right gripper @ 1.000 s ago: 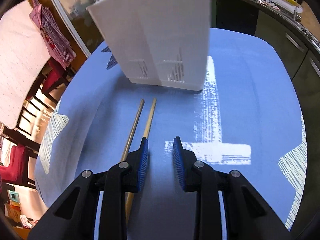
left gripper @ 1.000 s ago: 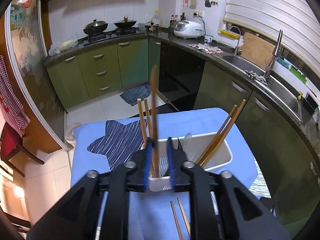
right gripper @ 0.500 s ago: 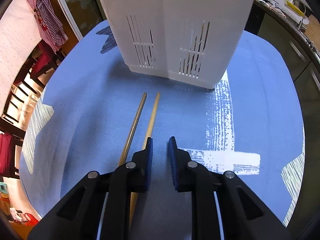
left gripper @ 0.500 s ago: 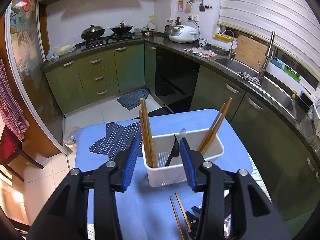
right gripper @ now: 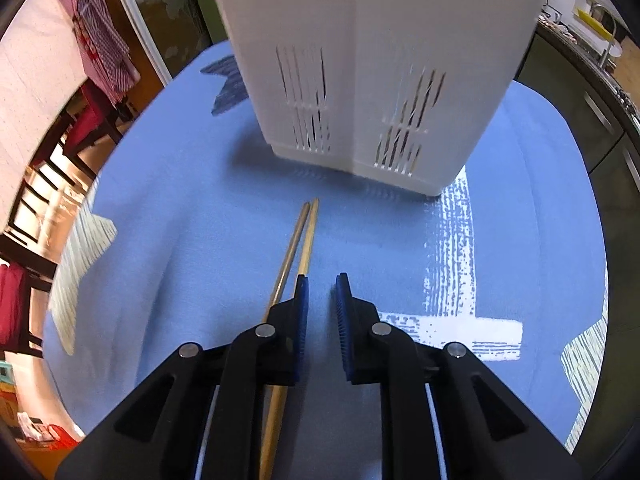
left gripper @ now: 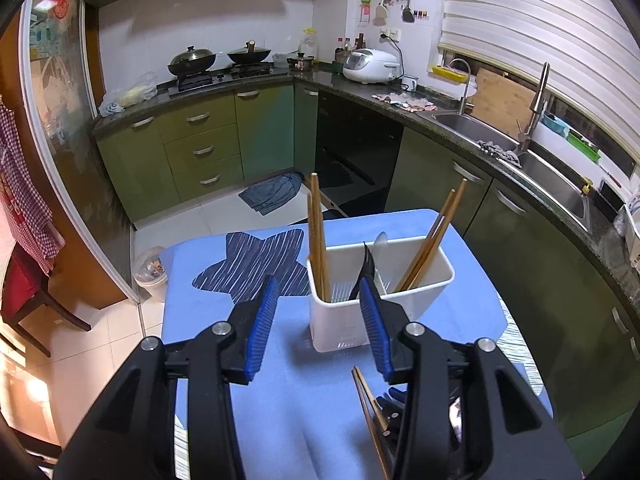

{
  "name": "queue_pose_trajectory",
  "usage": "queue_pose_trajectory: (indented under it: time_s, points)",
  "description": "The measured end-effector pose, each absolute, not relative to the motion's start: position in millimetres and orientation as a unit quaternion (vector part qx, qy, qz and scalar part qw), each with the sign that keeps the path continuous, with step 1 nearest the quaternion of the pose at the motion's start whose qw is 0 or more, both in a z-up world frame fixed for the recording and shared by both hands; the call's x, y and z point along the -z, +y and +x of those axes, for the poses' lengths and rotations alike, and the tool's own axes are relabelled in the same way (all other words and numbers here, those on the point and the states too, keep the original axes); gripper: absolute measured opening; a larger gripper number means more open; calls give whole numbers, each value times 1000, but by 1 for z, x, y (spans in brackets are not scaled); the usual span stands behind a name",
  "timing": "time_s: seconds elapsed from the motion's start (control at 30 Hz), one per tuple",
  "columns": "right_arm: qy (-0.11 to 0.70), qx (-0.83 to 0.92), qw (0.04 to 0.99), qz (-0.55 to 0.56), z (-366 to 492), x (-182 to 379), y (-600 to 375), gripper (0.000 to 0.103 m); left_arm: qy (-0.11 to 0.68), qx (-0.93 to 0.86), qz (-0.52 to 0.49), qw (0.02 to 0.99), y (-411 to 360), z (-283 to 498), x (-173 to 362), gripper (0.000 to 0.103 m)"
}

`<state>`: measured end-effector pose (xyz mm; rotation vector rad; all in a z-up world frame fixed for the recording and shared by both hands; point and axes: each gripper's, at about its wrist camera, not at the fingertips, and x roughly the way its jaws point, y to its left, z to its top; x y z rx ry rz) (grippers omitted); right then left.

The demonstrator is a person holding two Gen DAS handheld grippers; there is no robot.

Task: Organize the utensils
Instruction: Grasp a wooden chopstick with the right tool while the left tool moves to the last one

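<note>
Your left gripper (left gripper: 318,312) has its jaws spread with nothing between them, hanging above the blue cloth (left gripper: 280,400) just short of the white caddy (left gripper: 380,300), where chopsticks (left gripper: 318,236) stand upright. Your right gripper (right gripper: 320,320) has been closing – its jaws are nearly together and empty, and the loose chopstick pair (right gripper: 298,240) lies on the cloth just outside its left finger.

Green cabinets (left gripper: 200,148); white tiled wall (left gripper: 248,16); slatted blind (left gripper: 520,28).
</note>
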<state>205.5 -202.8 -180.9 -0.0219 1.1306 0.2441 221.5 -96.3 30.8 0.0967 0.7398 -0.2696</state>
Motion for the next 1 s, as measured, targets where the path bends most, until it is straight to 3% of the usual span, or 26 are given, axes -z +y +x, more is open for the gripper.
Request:
queue_pose_trajectory:
  time_s: [0.5, 0.7, 1.0]
  points:
    - [555, -117, 824, -23, 212, 192, -202, 14, 366, 136, 49, 919, -91, 218, -26, 41]
    - [547, -118, 829, -4, 212, 193, -212, 7, 380, 138, 56, 913, -95, 216, -18, 41]
    - [497, -94, 860, 60, 197, 150, -277, 7, 429, 145, 67, 889, -108, 209, 23, 41]
